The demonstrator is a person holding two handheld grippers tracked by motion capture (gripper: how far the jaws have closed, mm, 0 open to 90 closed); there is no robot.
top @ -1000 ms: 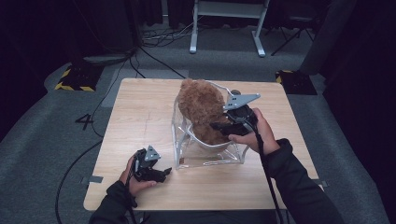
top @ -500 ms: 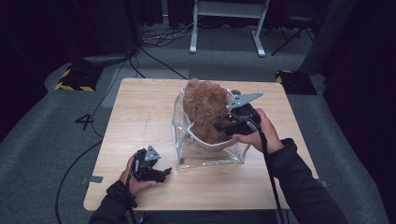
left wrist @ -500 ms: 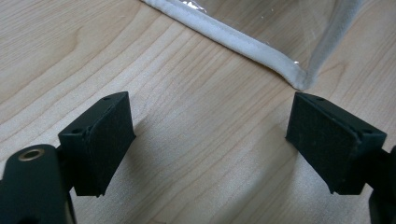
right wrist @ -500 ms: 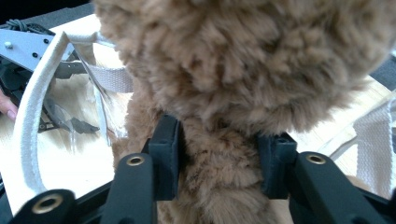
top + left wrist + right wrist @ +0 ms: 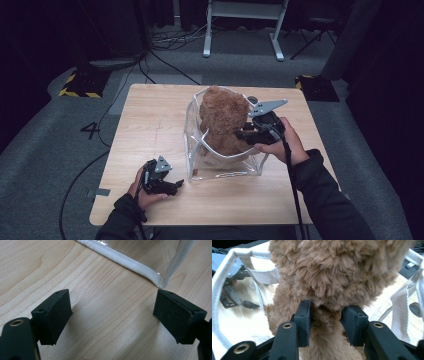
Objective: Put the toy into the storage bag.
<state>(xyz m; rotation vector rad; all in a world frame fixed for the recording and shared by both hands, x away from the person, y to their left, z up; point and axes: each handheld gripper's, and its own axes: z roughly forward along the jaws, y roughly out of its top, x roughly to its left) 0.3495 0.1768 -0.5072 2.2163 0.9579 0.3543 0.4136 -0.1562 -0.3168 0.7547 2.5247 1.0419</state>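
**Plush toy pinched inside the clear bag**

Nearest the person, the left gripper rests low on the wooden table, just off the near left corner of the clear bag. Its jaws stand spread wide with bare wood between them; the bag's white-trimmed bottom corner lies just beyond the pads.

The bag stands upright at the middle of the table, its mouth open. Inside it sits the brown plush toy, its top rising above the bag's rim.

On the bag's right side, the right gripper reaches in over the rim. Its jaws have just been closing, and the toy's narrow part under the fluffy head is between them, with both pads pressing into the fur.

Beyond the bag lies the far edge of the table, then grey floor with cables and a white stand.
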